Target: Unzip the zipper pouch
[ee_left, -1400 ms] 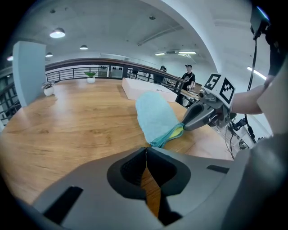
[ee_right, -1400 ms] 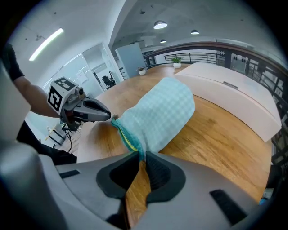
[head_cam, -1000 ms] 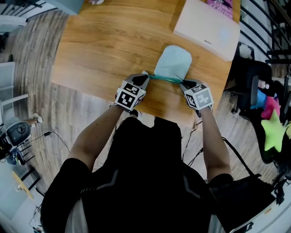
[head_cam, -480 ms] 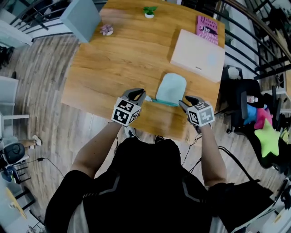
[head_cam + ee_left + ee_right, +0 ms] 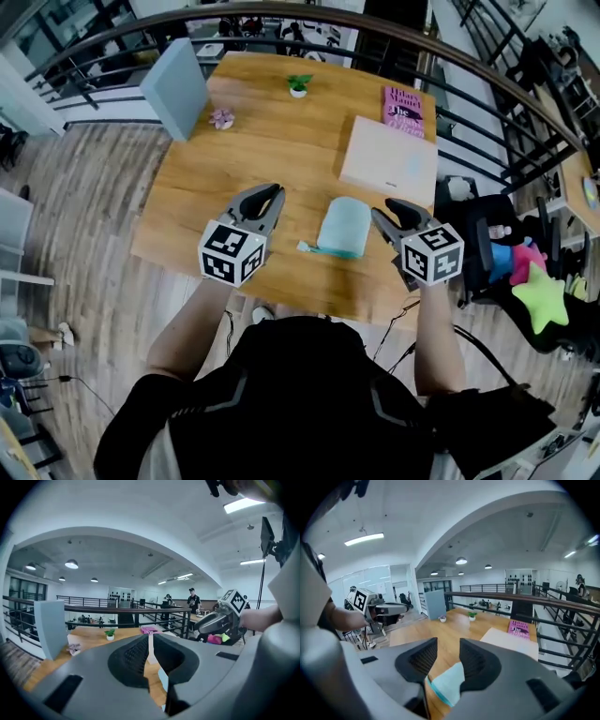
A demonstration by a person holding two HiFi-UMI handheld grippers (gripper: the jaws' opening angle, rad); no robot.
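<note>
Zipper pouch (image 5: 344, 223) lies on the table (image 5: 253, 150) by its near edge, below and between two raised claws. The left claw (image 5: 269, 191) is clenched and empty. The right claw (image 5: 391, 208), seemingly nearer, is released, its jaws just eased inward on nothing. The teal zipper (image 5: 328, 250) runs along the near edge, and the pouch's long axis points to the far edge.

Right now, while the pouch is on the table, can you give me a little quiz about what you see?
1. True or false: the pink book lies on the table beside the white box.
2. Which thing lies nearest the person? A) small plant B) zipper pouch C) white box
3. On the left gripper, are the jaws together or apart?
Key: 1 true; 2 B; 3 together.
</note>
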